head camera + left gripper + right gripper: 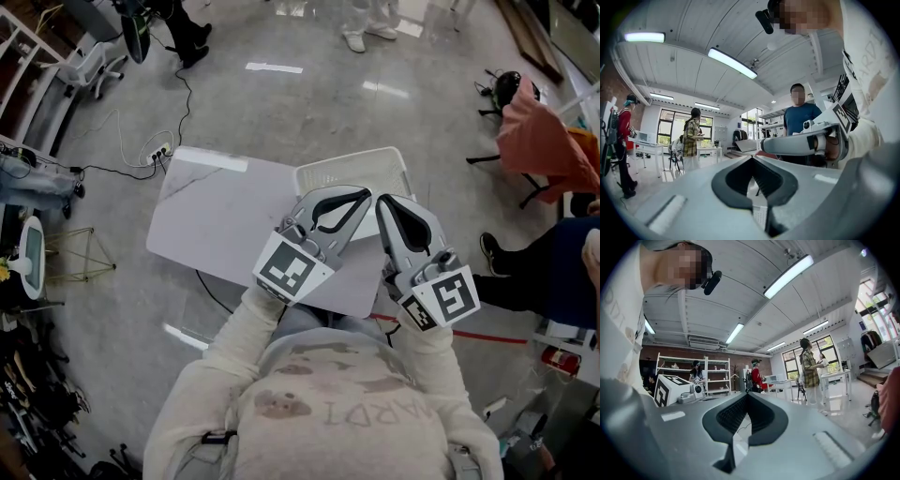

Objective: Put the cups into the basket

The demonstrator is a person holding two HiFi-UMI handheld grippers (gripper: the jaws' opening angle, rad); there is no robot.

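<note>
Cream sleeves (246,323) hold grey left gripper (364,195) and right gripper (382,204), fingers closed and empty, by a white plastic basket (349,161); no cups visible, so locate one first.

Basket (349,172) on table (216,220), right side

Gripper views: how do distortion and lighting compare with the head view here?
Left gripper view: heavy fisheye, black round border, ceiling light strip blown out, jaws near the lens soft. Right gripper view: same curvature, windows overexposed. Head view: even light, glare patches on the floor, edges bowed.
</note>
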